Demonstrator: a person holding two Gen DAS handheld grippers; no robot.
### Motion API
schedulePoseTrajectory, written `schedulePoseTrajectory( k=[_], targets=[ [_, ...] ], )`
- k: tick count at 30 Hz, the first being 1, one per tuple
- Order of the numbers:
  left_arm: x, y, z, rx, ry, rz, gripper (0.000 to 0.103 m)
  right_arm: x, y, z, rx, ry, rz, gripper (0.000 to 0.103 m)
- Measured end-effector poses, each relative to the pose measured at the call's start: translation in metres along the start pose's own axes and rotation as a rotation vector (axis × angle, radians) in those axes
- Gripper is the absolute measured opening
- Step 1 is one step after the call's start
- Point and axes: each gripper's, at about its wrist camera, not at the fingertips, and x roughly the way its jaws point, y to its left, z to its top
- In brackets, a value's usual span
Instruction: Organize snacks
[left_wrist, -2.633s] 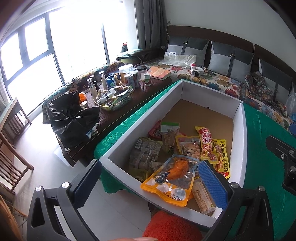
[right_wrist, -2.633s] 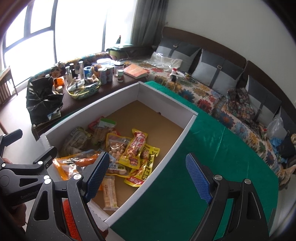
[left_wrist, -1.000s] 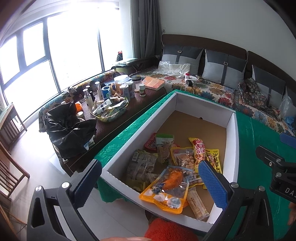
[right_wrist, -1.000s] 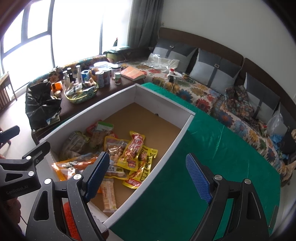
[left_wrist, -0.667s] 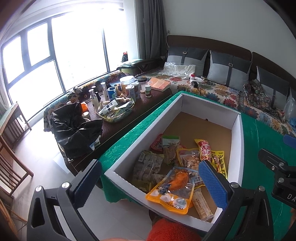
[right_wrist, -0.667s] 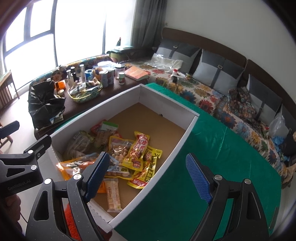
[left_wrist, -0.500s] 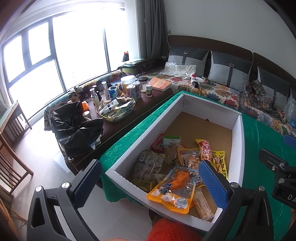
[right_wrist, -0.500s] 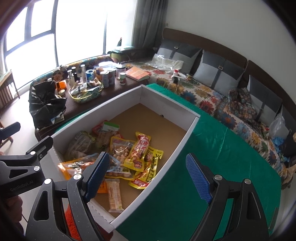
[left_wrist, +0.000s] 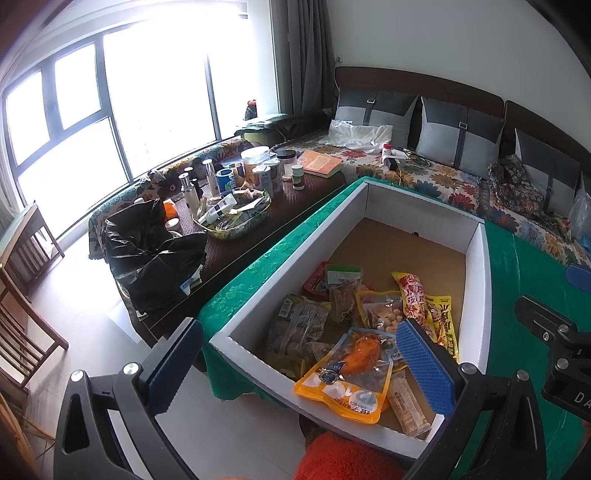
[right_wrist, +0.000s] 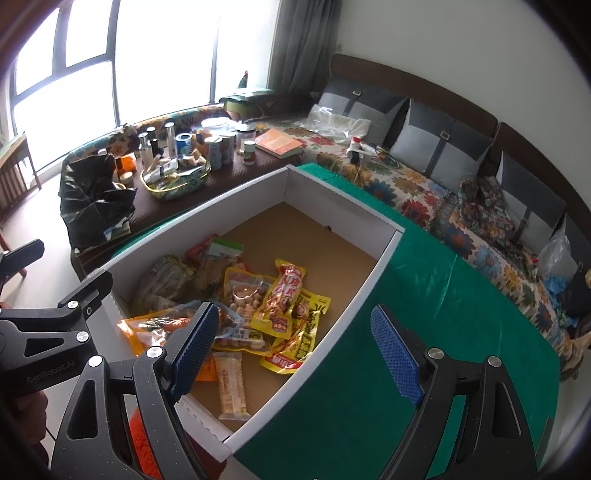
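A white-walled cardboard box (left_wrist: 476, 280) sits on a counter draped in green cloth (right_wrist: 424, 295); its brown floor holds a loose heap of snack packets at the near end, while the far end of the floor is bare cardboard; the left gripper (left_wrist: 303, 365) hovers above the box's near left corner with its 2 blue-padded fingers (left_wrist: 424, 365) spread wide and nothing between them; the right gripper (right_wrist: 295, 354) hangs over the box's near right wall, its fingers (right_wrist: 395, 354) likewise spread apart and holding nothing.

Nearest the front wall lies an orange-edged clear pouch (left_wrist: 347, 373) with an orange piece of food inside; just beside it, toward the right wall, a slim beige bar in clear wrap (right_wrist: 231, 384) lies lengthwise on the floor; behind the pouch a clear bag of pale round snacks (right_wrist: 243, 291) rests in the middle of the heap; a yellow and red packet (right_wrist: 284, 295) lies tilted across its right edge and overlaps a flatter yellow packet (left_wrist: 441, 317) near the right wall; on the left side a dark grey-green packet (left_wrist: 299, 325) lies against the left wall, and behind it a green-topped bag (left_wrist: 343, 284) partly covers a red packet (left_wrist: 316, 282).

To the left of the green cloth stands a dark low table (left_wrist: 295, 199) crowded with bottles, jars, a glass bowl (left_wrist: 236, 221) and a black plastic bag (left_wrist: 147, 251); a floral-covered sofa (right_wrist: 424, 188) with grey cushions runs behind.
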Motion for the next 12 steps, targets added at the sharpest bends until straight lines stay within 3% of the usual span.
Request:
schedulePoseTrajectory(
  k=[12],
  targets=[
    [0.0060, -0.0005, -0.0007, -0.002, 0.006, -0.004, 0.103, 0.0045, -0.0021, -0.0012, 0.008, 0.006, 0.003, 0.087]
  ],
)
